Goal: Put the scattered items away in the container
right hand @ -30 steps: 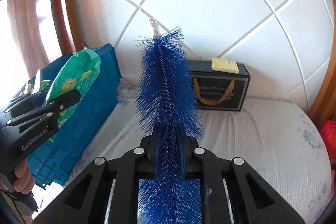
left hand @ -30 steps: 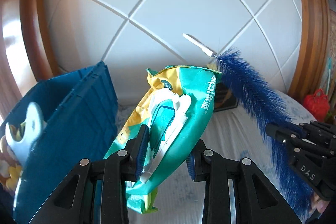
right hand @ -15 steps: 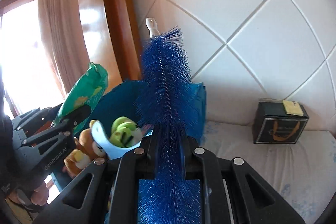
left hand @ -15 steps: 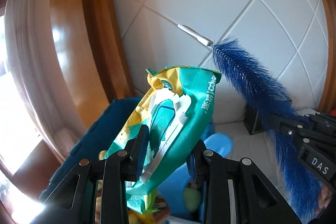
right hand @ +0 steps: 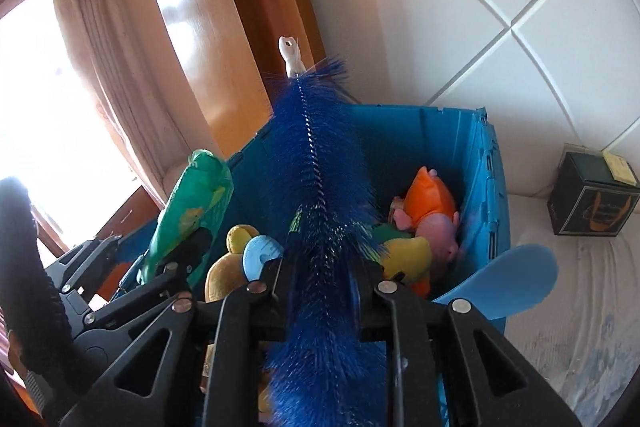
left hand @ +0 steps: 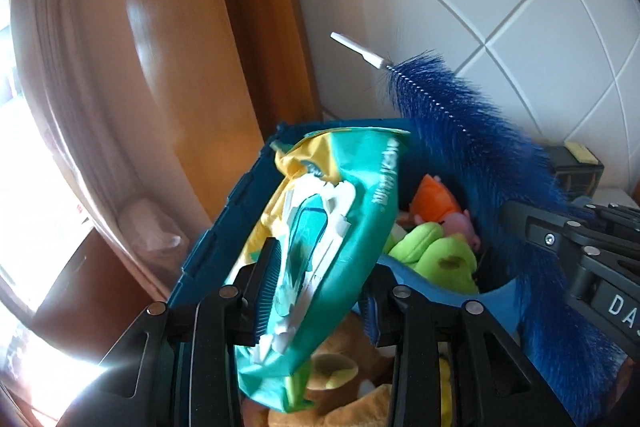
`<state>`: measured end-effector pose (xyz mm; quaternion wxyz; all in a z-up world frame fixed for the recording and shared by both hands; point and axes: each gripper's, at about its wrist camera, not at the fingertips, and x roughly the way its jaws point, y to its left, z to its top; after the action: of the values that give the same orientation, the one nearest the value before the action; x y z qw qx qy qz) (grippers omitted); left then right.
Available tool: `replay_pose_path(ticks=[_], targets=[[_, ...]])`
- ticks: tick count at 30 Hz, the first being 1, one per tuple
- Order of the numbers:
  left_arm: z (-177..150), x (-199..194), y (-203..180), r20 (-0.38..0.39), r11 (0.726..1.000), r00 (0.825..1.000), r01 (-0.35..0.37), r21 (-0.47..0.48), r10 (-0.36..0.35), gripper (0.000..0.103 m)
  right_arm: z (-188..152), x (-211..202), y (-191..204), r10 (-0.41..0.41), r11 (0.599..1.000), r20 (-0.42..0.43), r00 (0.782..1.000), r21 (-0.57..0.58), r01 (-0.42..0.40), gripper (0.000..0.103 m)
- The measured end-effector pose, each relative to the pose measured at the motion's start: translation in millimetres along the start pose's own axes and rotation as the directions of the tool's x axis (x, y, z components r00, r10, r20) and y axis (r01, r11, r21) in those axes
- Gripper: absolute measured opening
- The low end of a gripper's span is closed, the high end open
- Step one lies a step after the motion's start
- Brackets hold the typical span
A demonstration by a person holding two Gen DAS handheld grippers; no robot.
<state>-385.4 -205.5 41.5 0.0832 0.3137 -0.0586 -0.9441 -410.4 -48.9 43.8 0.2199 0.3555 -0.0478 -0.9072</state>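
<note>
White-tiled wall behind, the blue plastic crate (right hand: 486, 187) sits below both loads: left gripper (left hand: 316, 291) clamps the teal wipes pack (left hand: 320, 227), right gripper (right hand: 320, 291) the blue bristle brush (right hand: 316, 187); lower each before releasing.

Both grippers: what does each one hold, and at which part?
Left gripper holds the wipes pack across its lower middle; right gripper holds the blue bottle brush around its bristles.

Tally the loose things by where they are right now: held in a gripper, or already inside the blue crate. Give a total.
Held in grippers: 2, the wipes pack and the blue bottle brush.
Clearly visible in the blue crate: 4, orange-pink plush, green plush, brown plush, light blue scoop.
Total: 6; others are hidden.
</note>
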Motion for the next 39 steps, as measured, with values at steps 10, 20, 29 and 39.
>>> replay_pose_path(ticks=[10,20,29,39], targets=[[-27,-5,-4,0.001,1.0,1.0,0.019,-0.006,-0.019,0.083,-27,2,0,-0.022,1.0,-0.049,0.999,0.008,0.023,0.026],[-53,-73,-13,0.092,0.998,0.996,0.012,-0.056,-0.007,0.099,-58,-69,-1,-0.046,0.997,0.056,0.997,-0.067,0.049,0.088],[-87,-141,-43,0.145,0.992,0.989,0.042,-0.115,-0.025,0.102,-103,-157,-23,-0.053,0.993,0.13,0.99,-0.094,0.065,0.103],[-126,-191,-82,0.114,0.988,0.993,0.05,-0.143,-0.034,0.102,-156,-208,-48,-0.092,0.991,0.125,0.988,-0.086,0.103,0.103]])
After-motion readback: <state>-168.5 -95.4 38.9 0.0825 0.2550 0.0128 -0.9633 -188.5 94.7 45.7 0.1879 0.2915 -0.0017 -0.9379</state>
